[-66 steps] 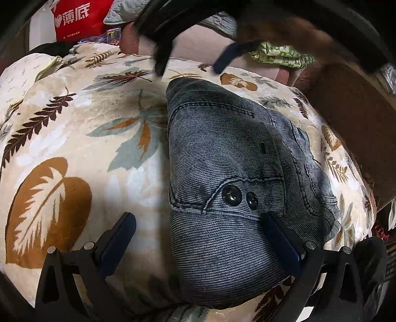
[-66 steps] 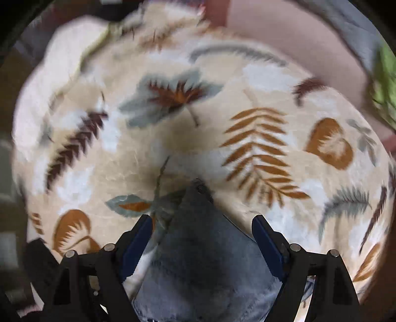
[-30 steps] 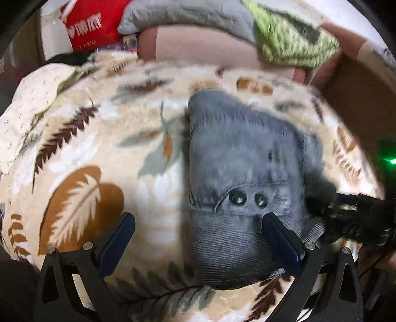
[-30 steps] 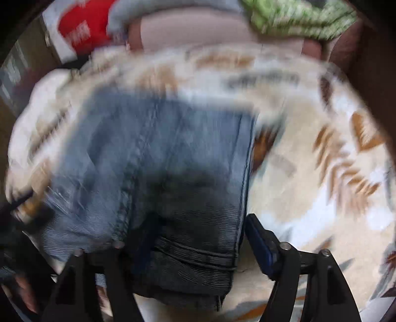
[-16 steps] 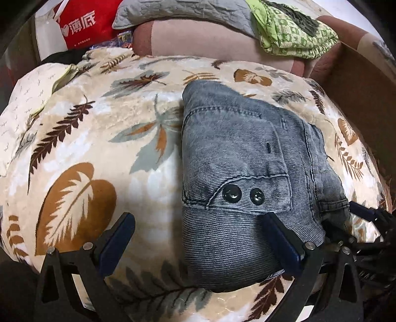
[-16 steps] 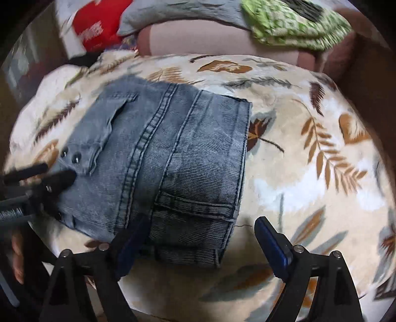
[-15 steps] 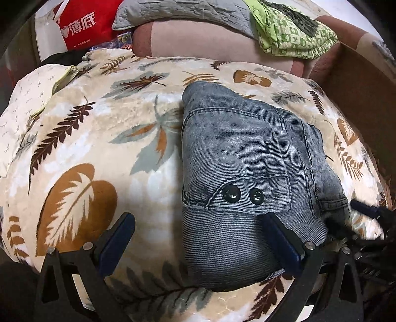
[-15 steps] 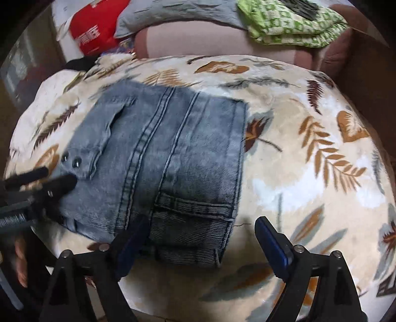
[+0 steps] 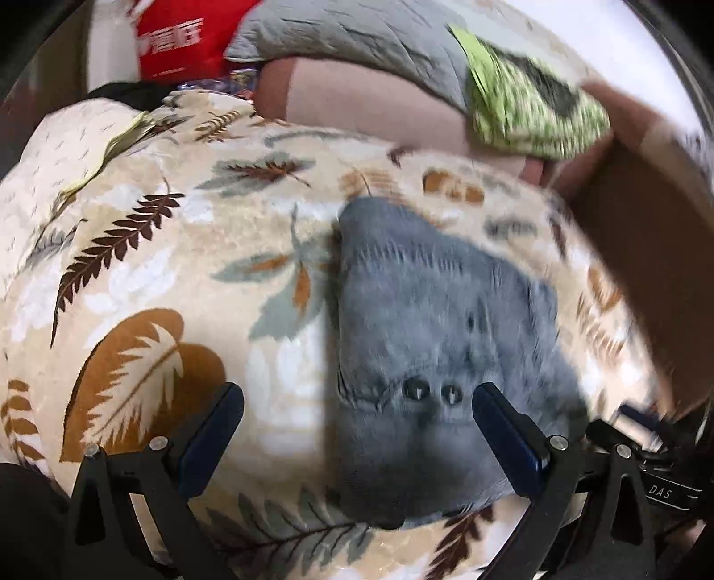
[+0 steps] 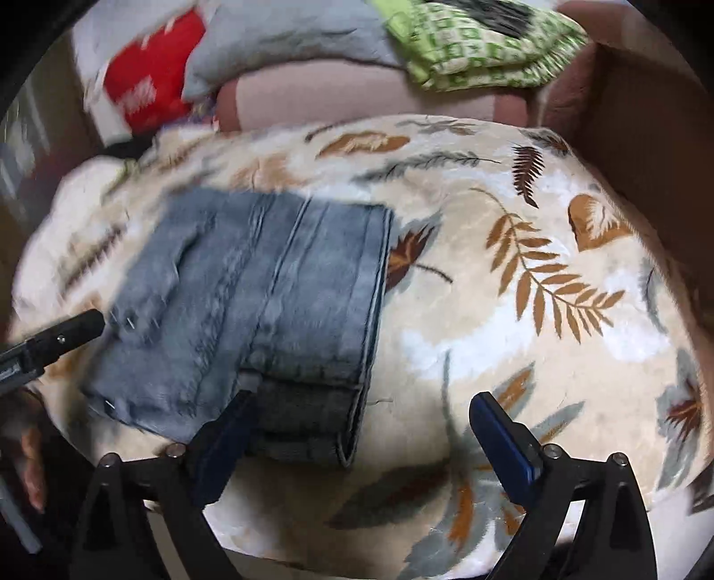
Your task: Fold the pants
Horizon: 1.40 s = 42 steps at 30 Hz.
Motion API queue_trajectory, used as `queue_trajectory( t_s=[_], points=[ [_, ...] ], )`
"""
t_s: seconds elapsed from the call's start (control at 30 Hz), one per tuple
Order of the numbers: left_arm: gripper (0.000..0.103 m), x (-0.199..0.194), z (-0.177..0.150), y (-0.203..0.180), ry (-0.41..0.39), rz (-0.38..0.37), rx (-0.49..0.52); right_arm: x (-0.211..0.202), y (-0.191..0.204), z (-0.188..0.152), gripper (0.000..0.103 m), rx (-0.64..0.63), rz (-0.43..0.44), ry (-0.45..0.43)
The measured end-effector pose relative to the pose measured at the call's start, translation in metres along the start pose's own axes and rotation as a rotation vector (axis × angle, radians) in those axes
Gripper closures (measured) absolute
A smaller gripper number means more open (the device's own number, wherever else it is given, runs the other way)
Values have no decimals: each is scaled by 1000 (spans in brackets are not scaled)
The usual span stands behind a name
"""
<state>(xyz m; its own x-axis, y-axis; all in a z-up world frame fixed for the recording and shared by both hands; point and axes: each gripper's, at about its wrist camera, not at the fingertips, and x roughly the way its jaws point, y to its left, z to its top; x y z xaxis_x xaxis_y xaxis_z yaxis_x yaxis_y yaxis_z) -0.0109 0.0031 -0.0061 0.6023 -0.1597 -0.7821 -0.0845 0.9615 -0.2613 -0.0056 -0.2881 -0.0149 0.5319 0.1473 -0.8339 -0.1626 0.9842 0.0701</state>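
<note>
Leaf-print blanket (image 9: 147,276) covers the surface and carries the work.

1. Background: a sofa (image 10: 357,96) runs along the far edge. On it lie a grey quilt (image 9: 357,40), a green checked cloth (image 10: 486,38) and a red bag (image 9: 178,40) with white characters.

2. Task item: the pants (image 9: 428,321), grey-blue denim, lie folded into a compact rectangle on the blanket. In the right wrist view the pants (image 10: 263,303) sit left of centre, with the stacked layers and a hem edge facing the camera. In the left wrist view 2 dark buttons (image 9: 430,390) show on a pocket flap near the near end. That view is motion-blurred, so finer seam detail cannot be read.

3. Left hand-held gripper (image 9: 357,428): jaws spread wide, nothing between them. The right pad (image 9: 504,441) is over the near right part of the pants; the left pad is over bare blanket. Contact with the denim cannot be told.

4. Right hand-held gripper (image 10: 352,439): jaws spread wide, holding nothing. The left pad (image 10: 223,446) overlaps the near corner of the pants; the right pad is over bare blanket. The left hand-held gripper appears at the left edge of this view, beside the pocket end.
</note>
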Motion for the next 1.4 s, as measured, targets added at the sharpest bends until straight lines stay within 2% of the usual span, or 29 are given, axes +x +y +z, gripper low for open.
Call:
queue_trajectory(
  t_s=[0.07,0.13,0.23,0.27,0.33,0.43,0.5,0.57,0.6,0.63,0.7,0.73,0.77,0.8,0.83,0.93,0.97,1.0,1.03,1.07,1.1,1.13,1.2,1.27,1.4],
  points=[
    [1,1,10,12,3,-45,-52,-1,-20,5,6,109,78,8],
    [1,15,19,25,68,-132,-108,3,-39,10,6,209,174,28],
    [1,35,31,33,144,-243,-152,24,-60,24,7,328,364,123],
    [1,42,34,33,164,-259,-161,33,-64,31,7,352,436,139],
    [2,51,41,29,188,-307,-167,49,-67,43,7,375,477,178],
    [2,65,48,26,224,-397,-215,77,-73,55,14,442,548,232],
    [2,80,49,26,267,-440,-251,95,-68,58,16,435,553,283],
    [2,93,47,27,309,-436,-280,108,-67,57,17,442,553,306],
    [7,102,43,27,341,-439,-295,110,-66,57,17,443,560,298],
    [8,105,42,29,345,-443,-302,108,-65,58,21,438,558,293],
    [9,105,43,29,336,-457,-300,109,-61,60,35,422,549,308],
    [18,104,45,29,334,-458,-303,109,-57,58,45,414,536,325],
    [24,105,46,30,341,-448,-300,109,-57,58,50,411,524,332],
    [39,105,46,31,350,-422,-290,110,-56,57,51,405,513,335],
    [46,107,46,32,356,-396,-275,110,-55,57,51,401,508,335],
    [47,108,45,28,340,-376,-247,119,-54,58,48,409,495,336],
    [46,107,44,26,330,-365,-243,123,-52,58,40,428,508,331],
    [39,107,43,24,323,-366,-247,122,-52,59,36,429,522,327],
    [37,108,43,23,318,-371,-246,121,-50,60,35,413,516,324],
    [37,106,43,19,311,-347,-216,120,-44,62,35,380,497,322],
    [43,103,43,14,305,-314,-178,118,-40,62,37,354,478,314],
    [59,99,42,7,293,-268,-130,115,-37,63,51,341,463,306],
    [71,91,42,-3,262,-232,-58,110,-35,62,70,331,451,290],
    [79,83,42,-8,239,-224,-28,100,-35,61,77,325,446,265],
    [83,68,43,-16,202,-196,28,76,-29,67,81,278,440,213]
  ],
)
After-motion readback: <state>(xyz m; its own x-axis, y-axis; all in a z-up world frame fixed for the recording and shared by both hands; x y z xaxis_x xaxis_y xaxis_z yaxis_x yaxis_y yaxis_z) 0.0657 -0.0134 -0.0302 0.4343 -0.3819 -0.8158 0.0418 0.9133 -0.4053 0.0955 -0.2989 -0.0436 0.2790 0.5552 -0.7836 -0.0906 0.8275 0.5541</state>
